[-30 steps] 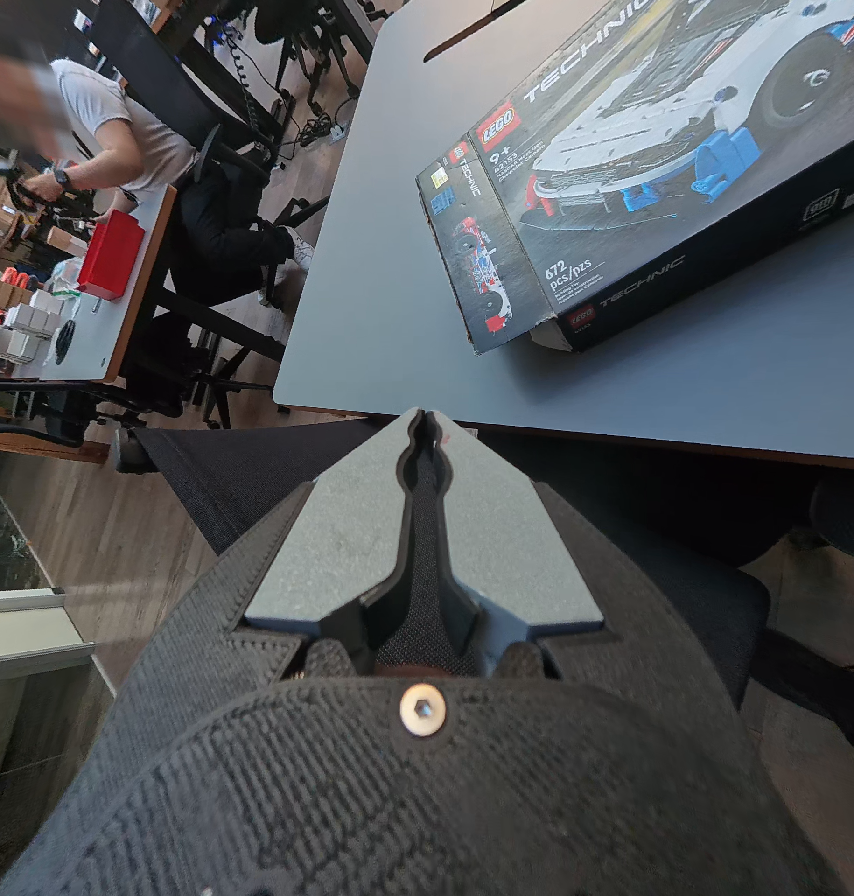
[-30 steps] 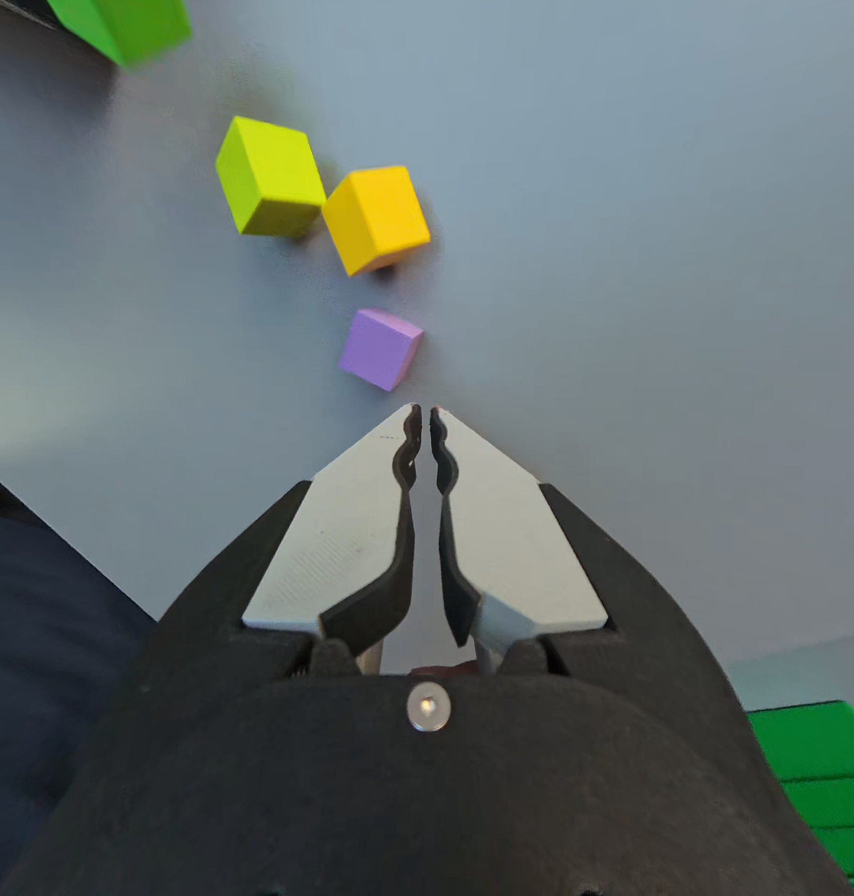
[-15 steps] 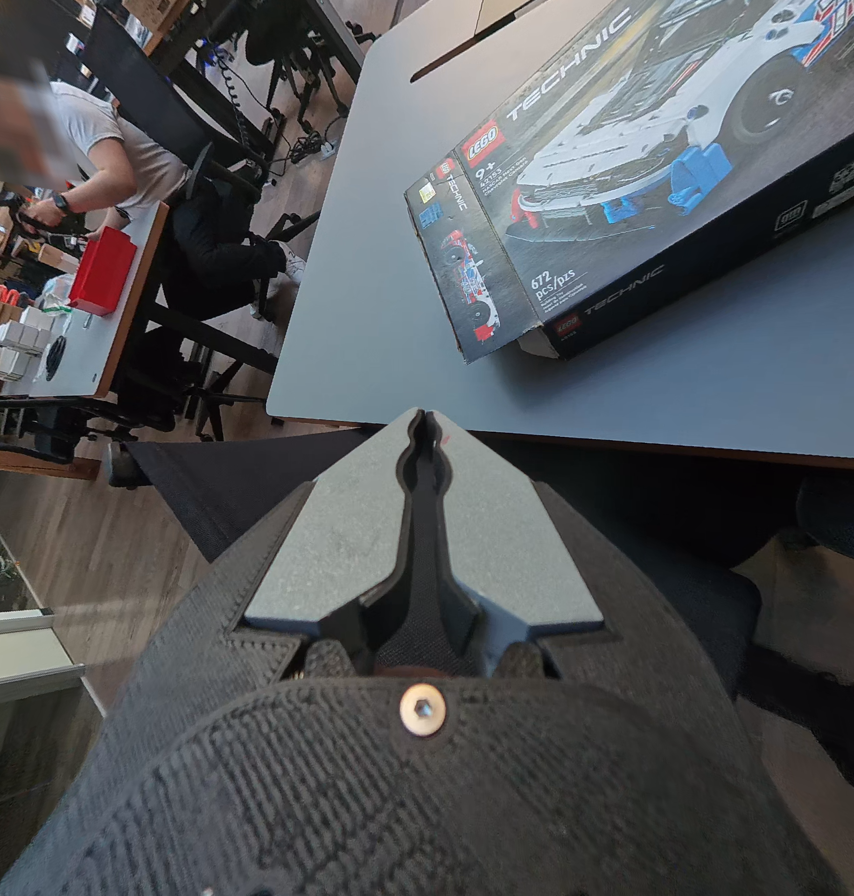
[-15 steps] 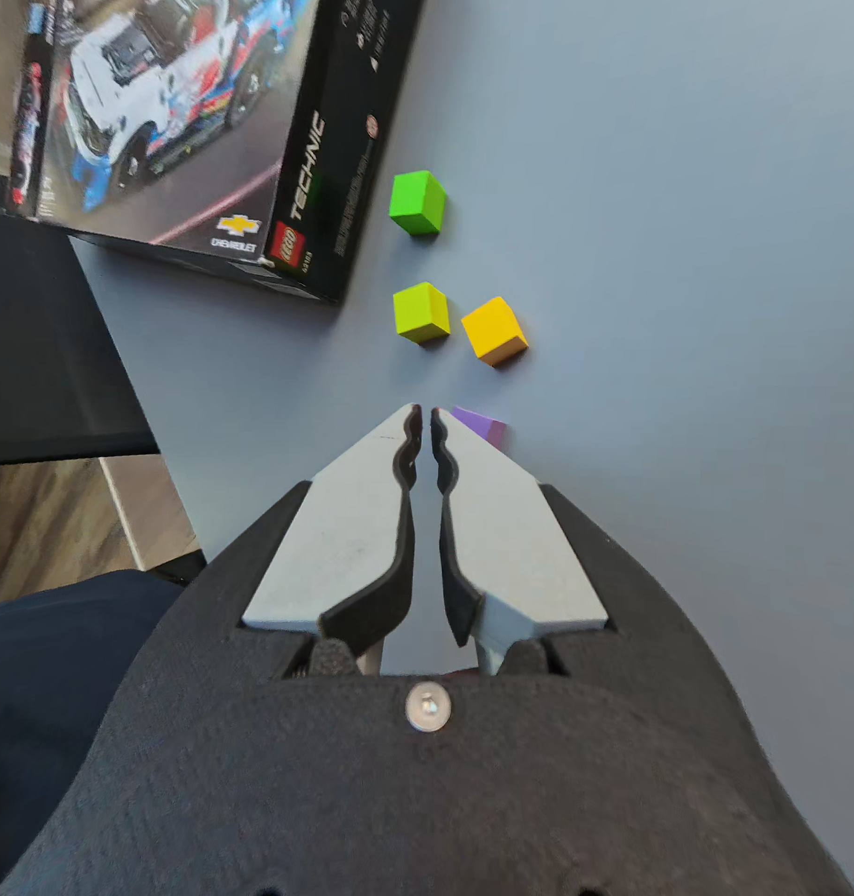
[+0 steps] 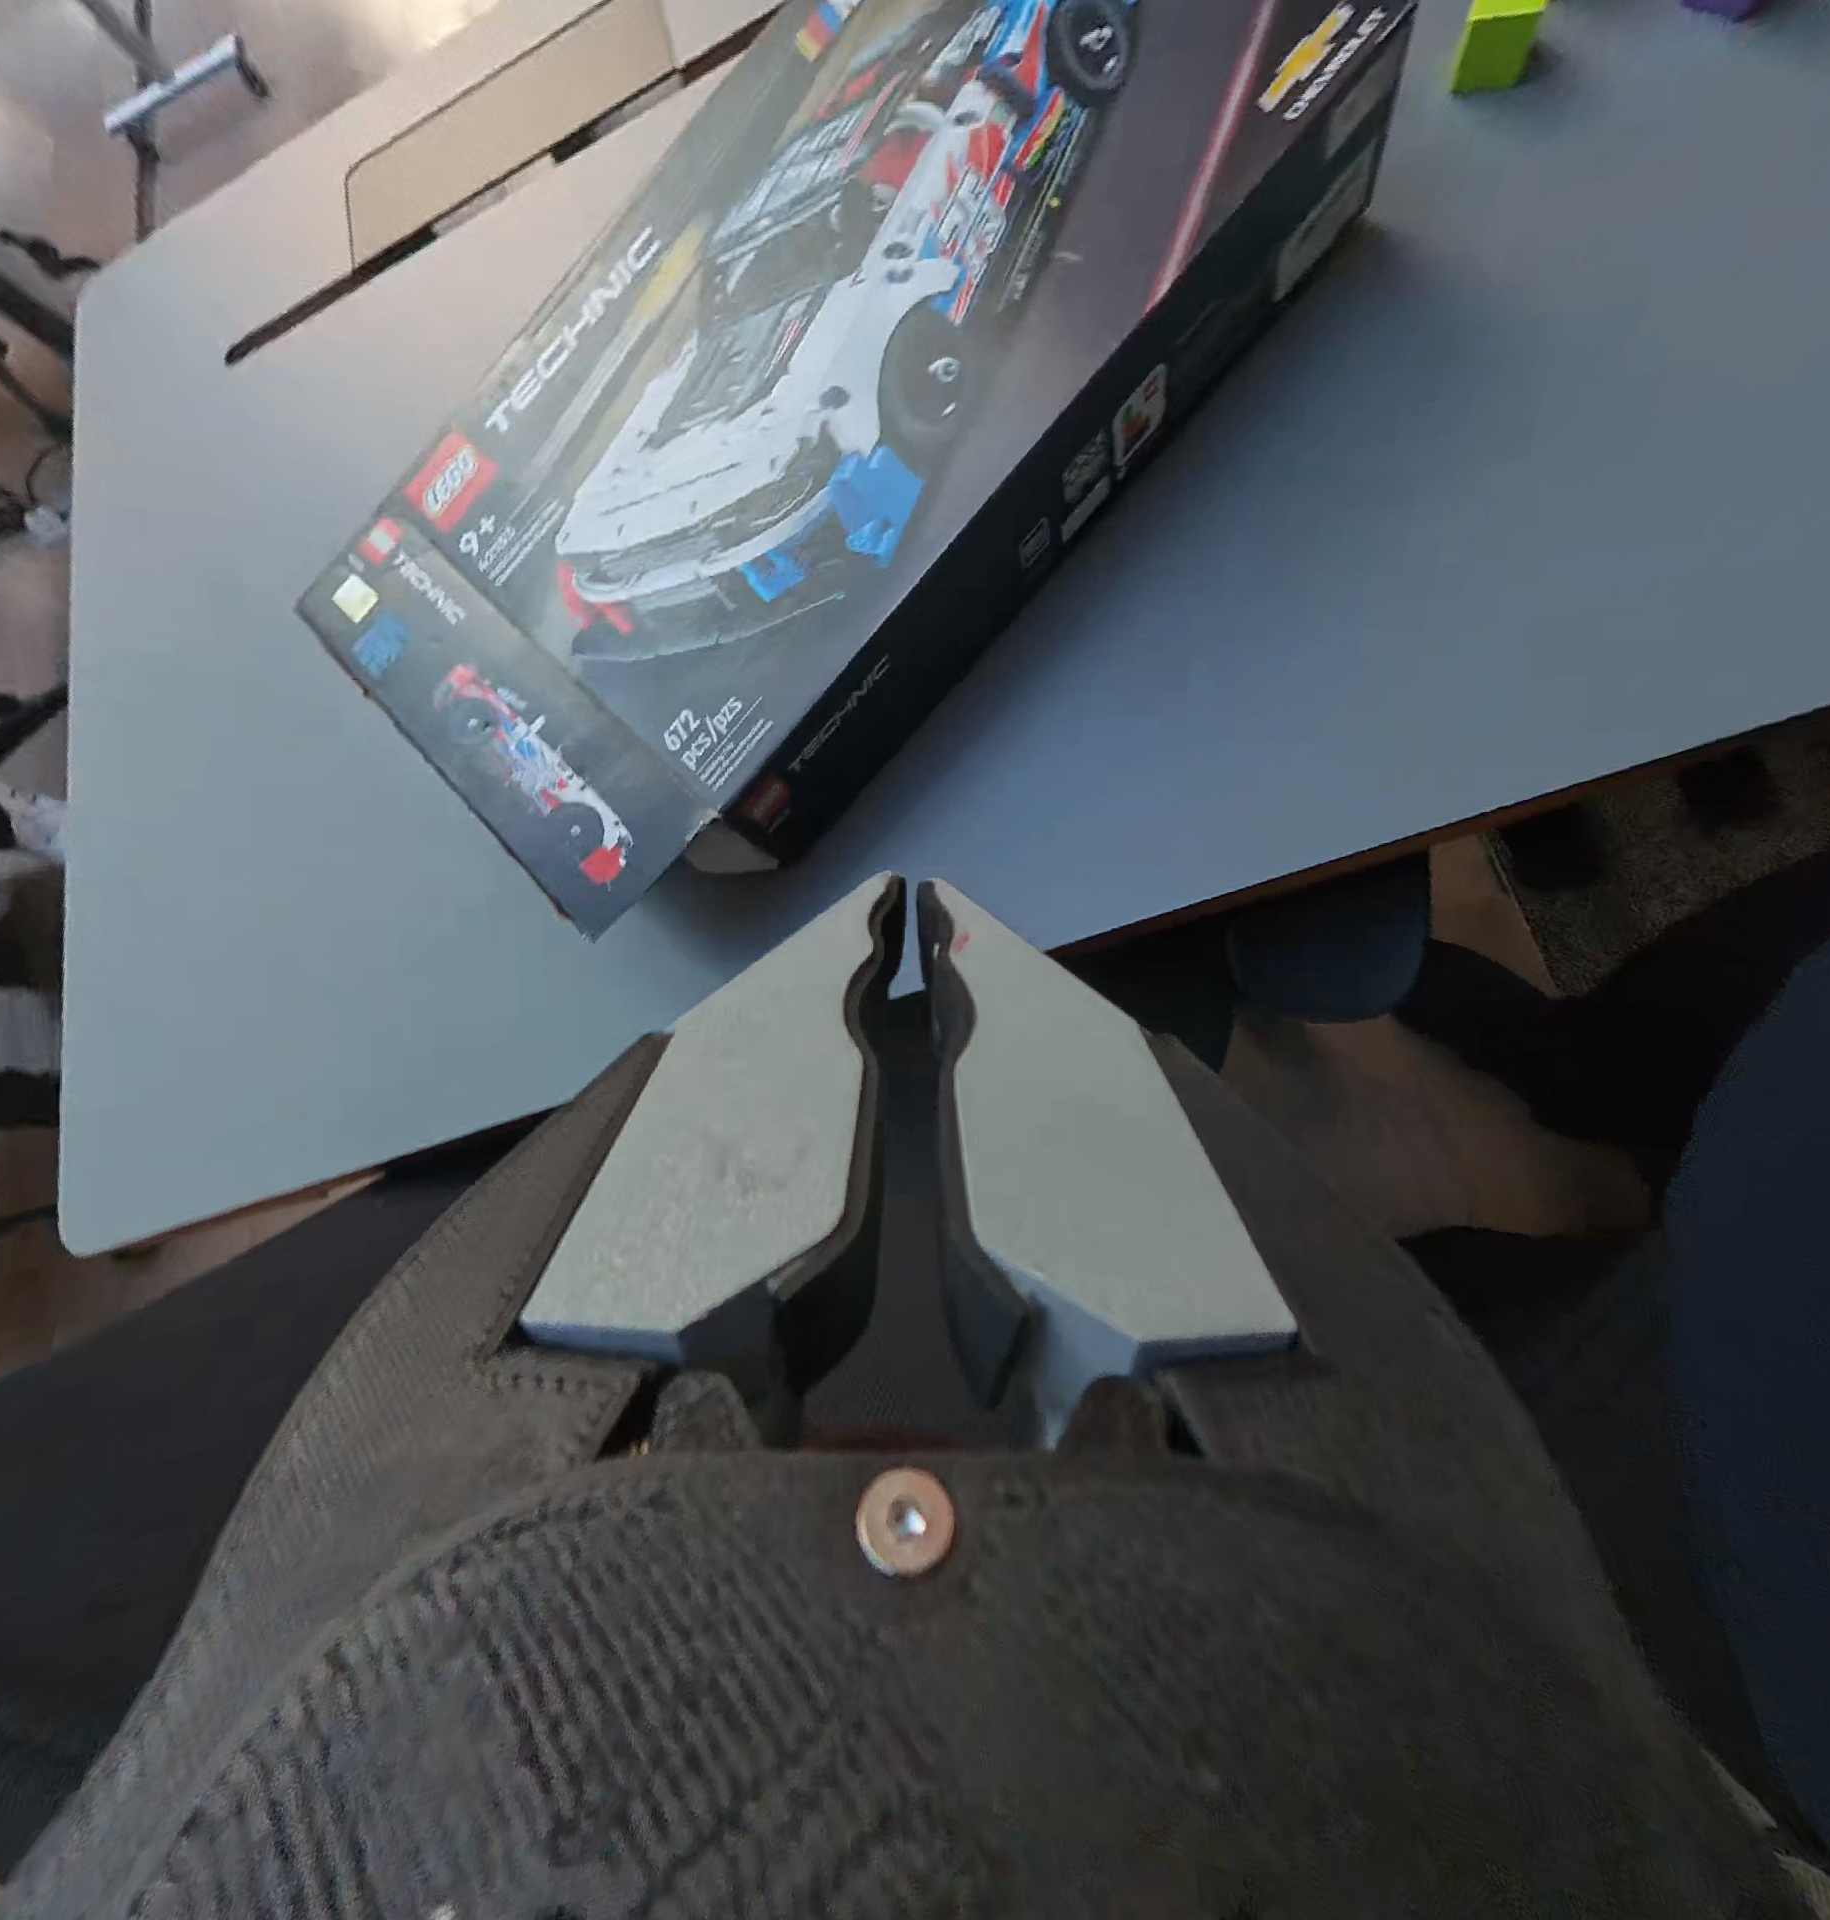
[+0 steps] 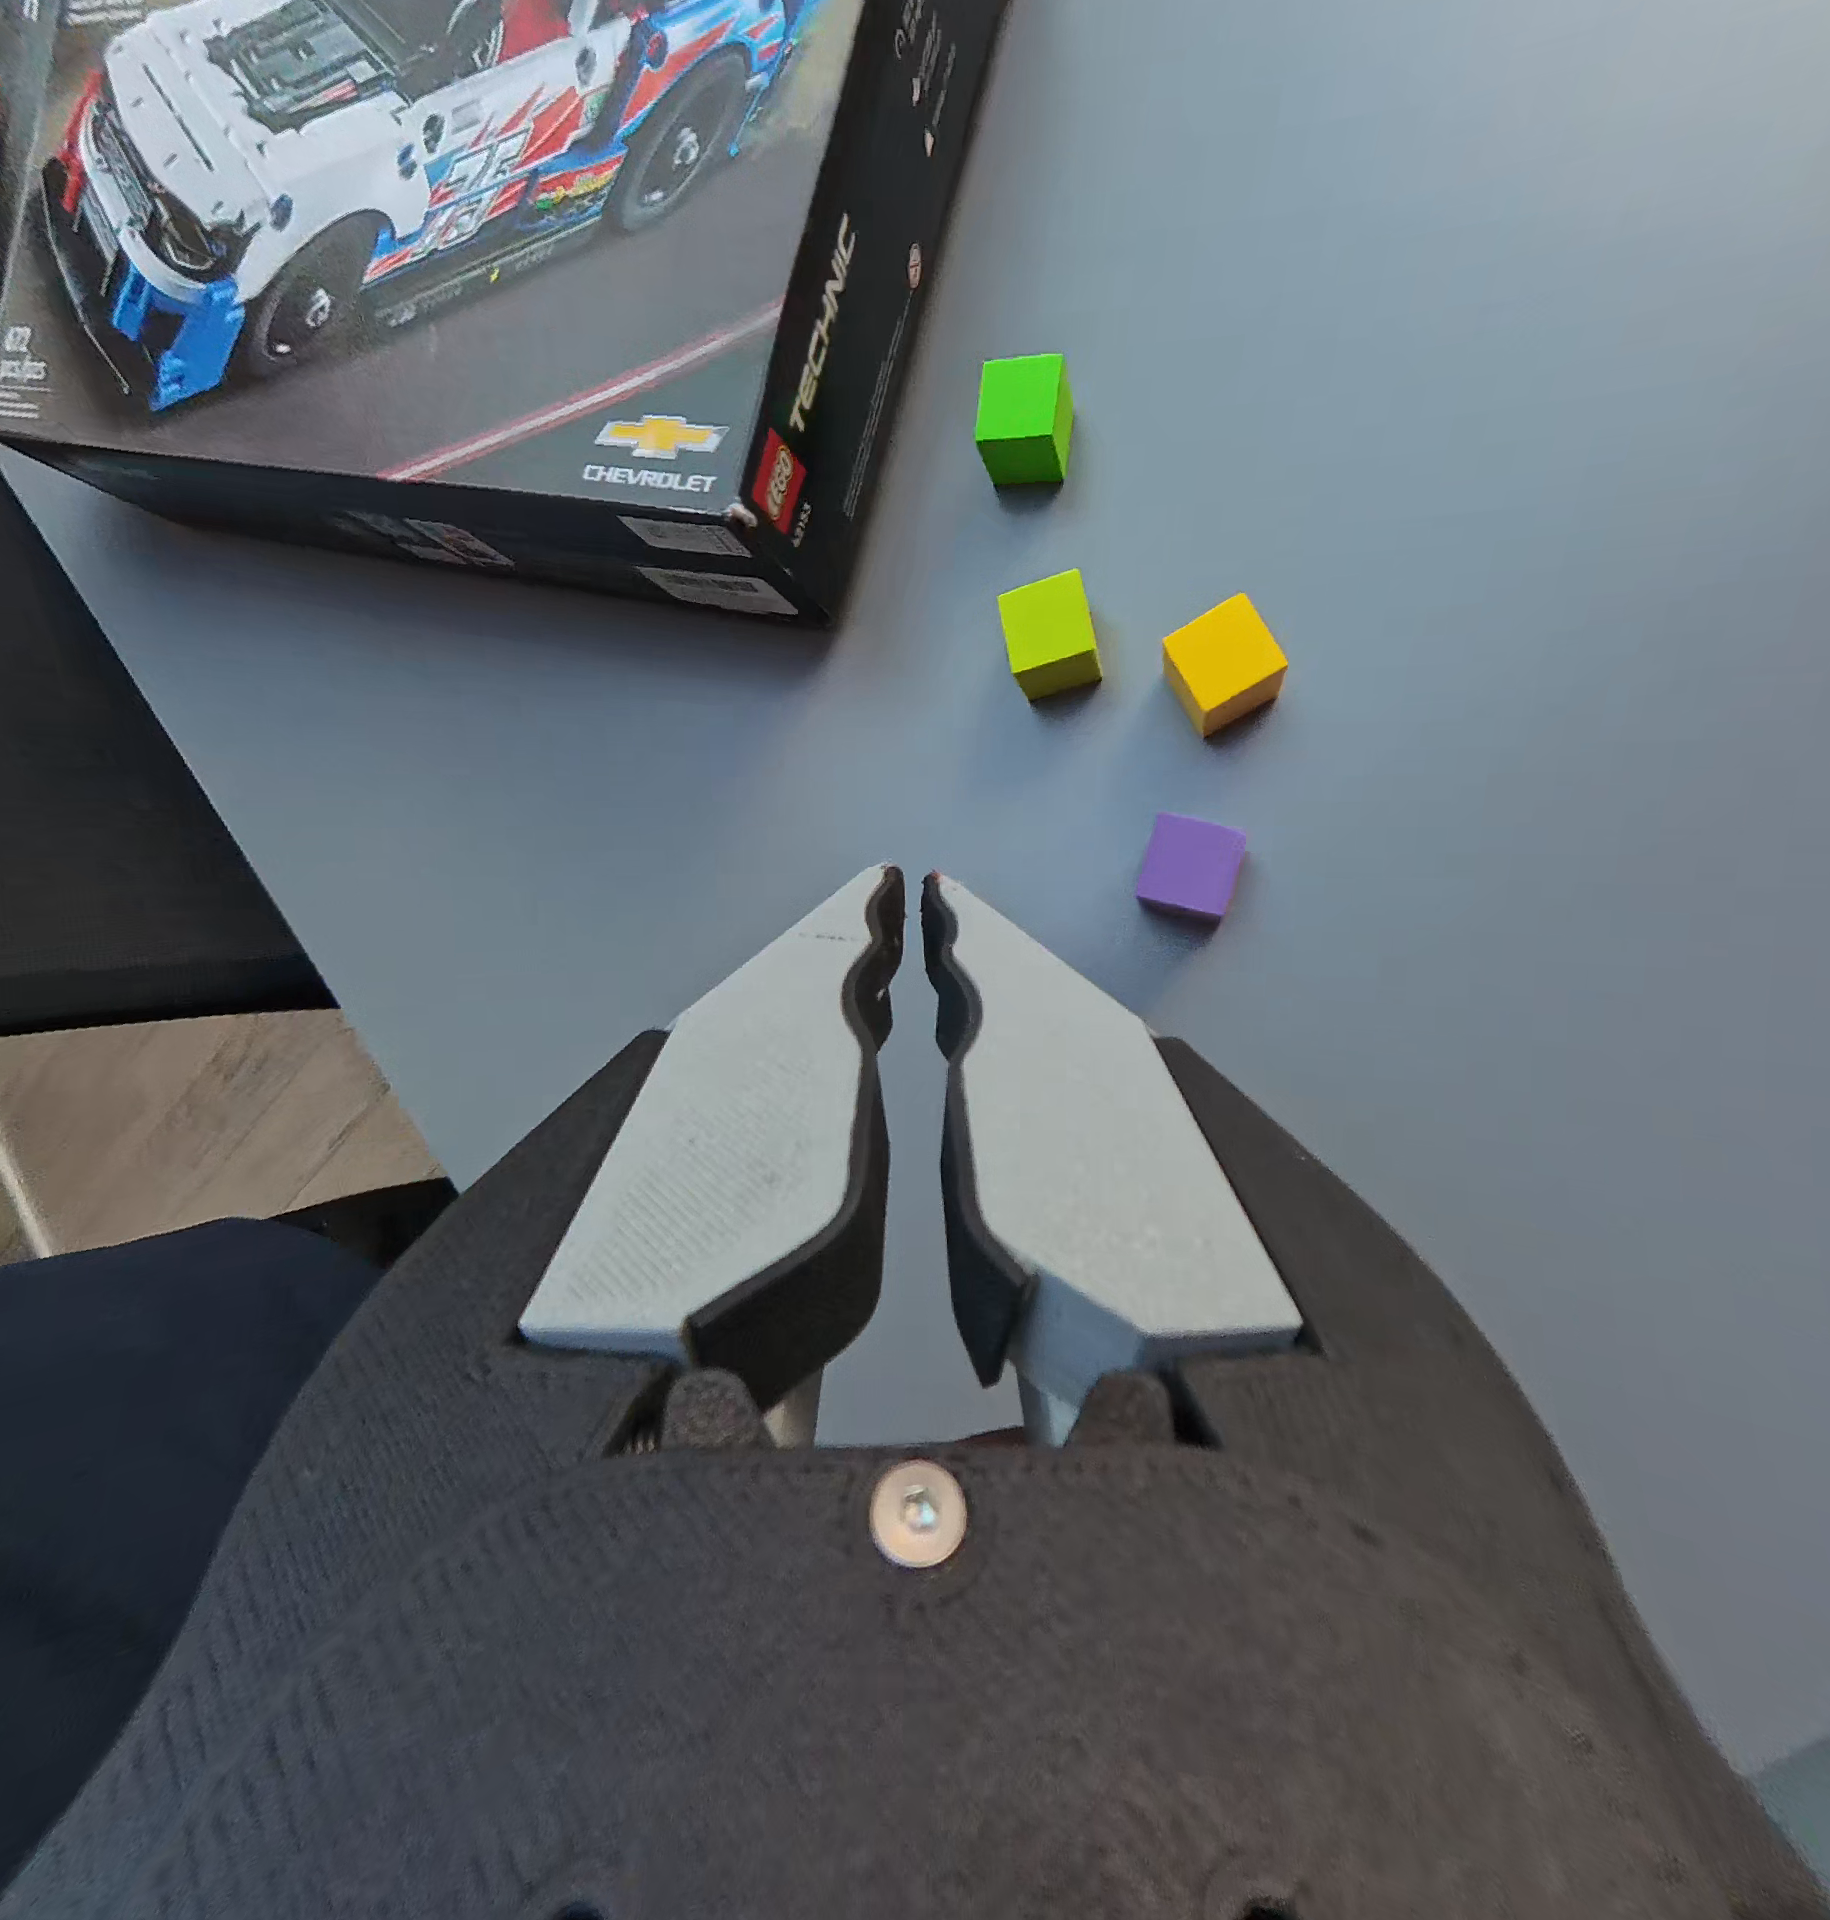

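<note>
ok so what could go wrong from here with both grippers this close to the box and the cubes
1. The left gripper, fingers together and empty, sits just short of the toy box's open end flap; drifting forward could bend it.
2. The purple cube lies right of the right gripper, also closed and empty; a sideways sweep would likely knock it.
3. The lime cube and yellow cube sit close; reaching for one may nudge the other.

You face grey-blue table [image 6: 1513, 312]: on it lie toy car kit box [image 6: 423, 260], green cube [image 6: 1025, 416], lime cube [image 6: 1048, 632], yellow cube [image 6: 1223, 661], purple cube [image 6: 1189, 864].
</note>
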The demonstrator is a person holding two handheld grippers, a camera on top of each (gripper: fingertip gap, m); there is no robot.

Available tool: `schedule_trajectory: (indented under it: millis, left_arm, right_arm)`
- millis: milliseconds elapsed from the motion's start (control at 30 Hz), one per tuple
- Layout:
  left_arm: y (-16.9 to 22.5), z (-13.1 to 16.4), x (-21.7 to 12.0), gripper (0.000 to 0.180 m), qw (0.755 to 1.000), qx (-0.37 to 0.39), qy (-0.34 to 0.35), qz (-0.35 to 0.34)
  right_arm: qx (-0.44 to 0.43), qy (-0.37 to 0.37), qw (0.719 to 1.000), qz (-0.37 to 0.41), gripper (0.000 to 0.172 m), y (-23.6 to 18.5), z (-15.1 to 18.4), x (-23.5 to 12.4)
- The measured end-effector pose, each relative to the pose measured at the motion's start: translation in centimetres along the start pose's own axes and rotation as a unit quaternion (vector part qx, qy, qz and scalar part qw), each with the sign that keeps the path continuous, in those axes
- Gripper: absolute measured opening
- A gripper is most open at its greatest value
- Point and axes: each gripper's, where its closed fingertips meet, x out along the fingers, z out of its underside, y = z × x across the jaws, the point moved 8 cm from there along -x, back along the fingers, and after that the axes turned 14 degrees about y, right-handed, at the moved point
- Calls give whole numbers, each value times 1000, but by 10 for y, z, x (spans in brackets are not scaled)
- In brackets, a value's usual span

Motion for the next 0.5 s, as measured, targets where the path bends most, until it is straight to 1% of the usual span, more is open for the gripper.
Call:
schedule_trajectory:
  millis: [100,233,300,400,500]
  left_arm:
    - [-5,0,4,1,998,27,37,45]
    - [-3,2,7,1,990,-21,90,108]
    - [2,9,9,0,986,-31,99,133]
    - [8,11,11,0,983,-22,97,156]
    - [12,5,8,0,978,-8,126,168]
  right_arm:
    - [0,-2,1000,21,0,-31,6,-8]
    - [-22,-36,997,67,1,-71,20,-11]
    - [-40,-48,994,87,1,-90,25,-13]
    - [-53,-54,990,119,1,-108,33,-20]
    - [-36,-47,989,136,2,-113,39,-27]
